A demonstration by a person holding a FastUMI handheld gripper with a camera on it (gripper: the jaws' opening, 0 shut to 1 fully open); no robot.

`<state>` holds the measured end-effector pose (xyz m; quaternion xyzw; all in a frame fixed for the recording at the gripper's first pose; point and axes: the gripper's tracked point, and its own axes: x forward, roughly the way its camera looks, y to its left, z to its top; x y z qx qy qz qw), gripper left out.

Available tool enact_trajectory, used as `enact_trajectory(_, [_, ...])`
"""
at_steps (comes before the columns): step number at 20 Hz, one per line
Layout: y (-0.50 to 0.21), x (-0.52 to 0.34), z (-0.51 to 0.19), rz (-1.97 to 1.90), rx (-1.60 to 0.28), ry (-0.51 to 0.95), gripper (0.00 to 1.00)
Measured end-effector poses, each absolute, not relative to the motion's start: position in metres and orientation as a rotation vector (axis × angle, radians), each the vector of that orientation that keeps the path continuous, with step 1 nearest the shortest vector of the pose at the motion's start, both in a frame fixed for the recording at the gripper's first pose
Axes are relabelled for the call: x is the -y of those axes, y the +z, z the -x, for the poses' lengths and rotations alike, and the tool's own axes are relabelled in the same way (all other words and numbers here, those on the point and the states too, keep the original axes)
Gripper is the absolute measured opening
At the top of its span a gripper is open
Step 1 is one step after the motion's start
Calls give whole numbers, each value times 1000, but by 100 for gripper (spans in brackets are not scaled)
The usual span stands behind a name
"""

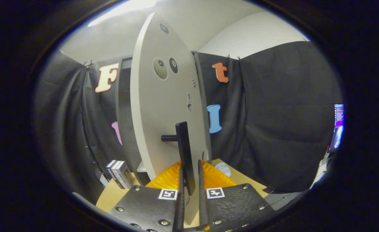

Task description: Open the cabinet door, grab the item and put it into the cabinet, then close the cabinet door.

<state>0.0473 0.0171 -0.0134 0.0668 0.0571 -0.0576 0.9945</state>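
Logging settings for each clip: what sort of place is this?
Likely a cloth-walled recording booth, not a home: black cloth walls, a cabinet door on a table, a monitor. The gripper straddles the door handle.

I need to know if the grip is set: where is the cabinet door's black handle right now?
In the gripper view the black handle stands upright on the grey cabinet door, its lower end between the gripper fingers, above the orange mat.

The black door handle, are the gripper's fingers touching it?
Touching. The gripper view shows the handle running down between the gripper fingers, both closed against it.
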Motion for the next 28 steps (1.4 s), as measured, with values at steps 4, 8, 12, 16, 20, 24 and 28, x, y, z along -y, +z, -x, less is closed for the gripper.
enact_trajectory(4, [-8, 7, -44, -150, -109, -181, 18])
enact_trajectory(8, [-13, 32, -49, -103, -120, -201, 11])
enact_trajectory(12, [-10, 48, -46, -99, -127, -129, 2])
enact_trajectory(16, [-13, 80, -49, -134, -110, -88, 3])
enact_trajectory(20, [-15, 97, -56, -125, -107, -22, 3])
enact_trajectory(24, [-16, 118, -63, -152, -104, 28, 3])
enact_trajectory(28, [-19, 120, -67, -214, -118, 96, 3])
